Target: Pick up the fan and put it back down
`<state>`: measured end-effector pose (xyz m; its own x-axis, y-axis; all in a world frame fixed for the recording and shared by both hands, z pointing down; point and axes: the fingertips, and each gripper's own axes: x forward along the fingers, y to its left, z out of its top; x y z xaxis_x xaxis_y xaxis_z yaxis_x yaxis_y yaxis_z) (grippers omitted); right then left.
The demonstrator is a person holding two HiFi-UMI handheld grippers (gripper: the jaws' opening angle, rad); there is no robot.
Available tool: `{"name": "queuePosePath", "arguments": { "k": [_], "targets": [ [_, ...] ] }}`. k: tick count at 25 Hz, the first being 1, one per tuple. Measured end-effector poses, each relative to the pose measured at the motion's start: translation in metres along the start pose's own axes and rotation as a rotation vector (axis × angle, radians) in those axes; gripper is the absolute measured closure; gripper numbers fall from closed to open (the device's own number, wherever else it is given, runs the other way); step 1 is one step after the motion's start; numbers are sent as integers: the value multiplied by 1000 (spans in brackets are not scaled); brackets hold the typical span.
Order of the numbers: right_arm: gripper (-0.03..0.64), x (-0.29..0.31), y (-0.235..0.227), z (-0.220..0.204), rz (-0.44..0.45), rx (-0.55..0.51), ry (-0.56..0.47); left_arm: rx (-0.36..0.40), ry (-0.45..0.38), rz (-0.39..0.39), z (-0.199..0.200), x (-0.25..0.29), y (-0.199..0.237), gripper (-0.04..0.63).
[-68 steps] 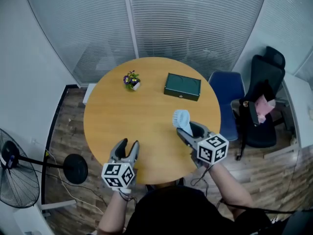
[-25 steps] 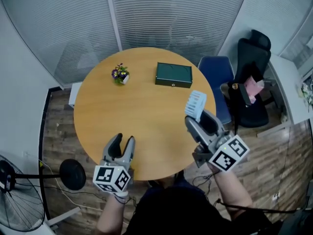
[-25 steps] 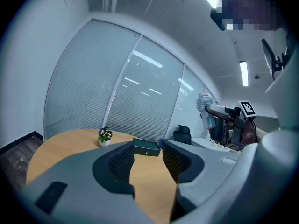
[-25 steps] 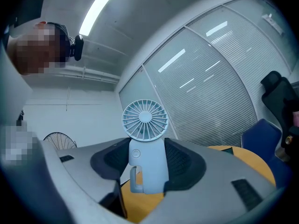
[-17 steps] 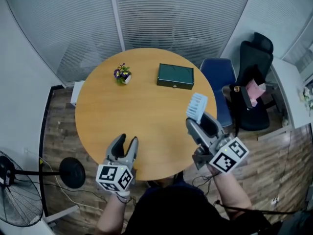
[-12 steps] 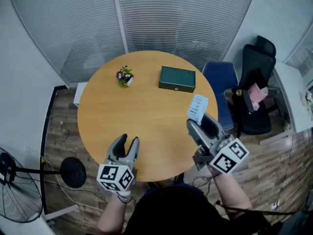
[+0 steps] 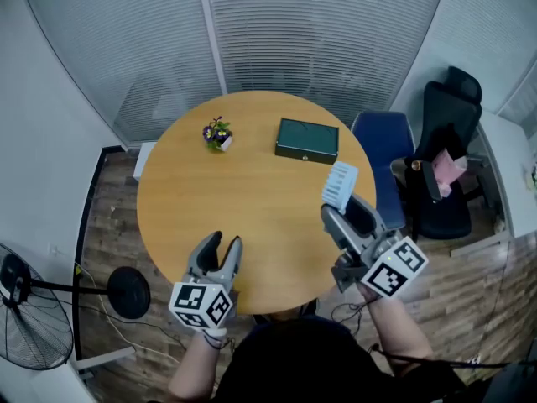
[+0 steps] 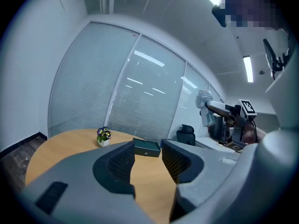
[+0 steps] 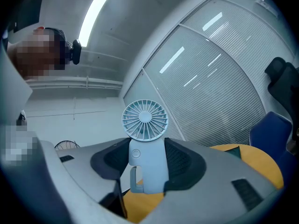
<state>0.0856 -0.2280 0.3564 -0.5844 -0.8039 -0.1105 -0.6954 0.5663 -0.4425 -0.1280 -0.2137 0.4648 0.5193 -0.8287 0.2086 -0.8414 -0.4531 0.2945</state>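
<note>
Gripping the round-grilled plastic fan (image 9: pixel 148 164) is the right gripper (image 7: pixel 343 215); left gripper (image 7: pixel 225 242) jaws gape.

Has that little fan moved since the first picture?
Yes. The fan, clamped in the right gripper, has shifted rightward from below the green box toward the table edge.

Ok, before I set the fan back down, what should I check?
1. Fan gripped by right claw: ok, pads press both sides of its body.
2. Fan held up off the table: ok.
3. Bare tabletop beside the fan for landing: ok.
4. Green box and flower pot clear of that spot: ok, both at the far side.
5. Left claw out of the way: ok, open and empty at the near edge.
6. Fan switched off: cannot tell.
</note>
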Motion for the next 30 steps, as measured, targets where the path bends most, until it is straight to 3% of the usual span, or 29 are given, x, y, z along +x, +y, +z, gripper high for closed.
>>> {"name": "queuePosePath", "arguments": {
  "k": [11, 16, 21, 30],
  "targets": [
    [390, -4, -15, 0, 25, 20, 14, -5, -1, 29, -2, 5, -11, 419],
    [390, -2, -36, -28, -9, 23, 78, -7, 7, 46, -6, 2, -13, 419],
    [390, 9, -70, -82, -65, 13, 200, -10, 16, 83, -13, -6, -7, 419],
    [390, 35, -125, -203, -157, -117, 529, -51, 35, 177, -30, -27, 12, 422]
  ]
}}
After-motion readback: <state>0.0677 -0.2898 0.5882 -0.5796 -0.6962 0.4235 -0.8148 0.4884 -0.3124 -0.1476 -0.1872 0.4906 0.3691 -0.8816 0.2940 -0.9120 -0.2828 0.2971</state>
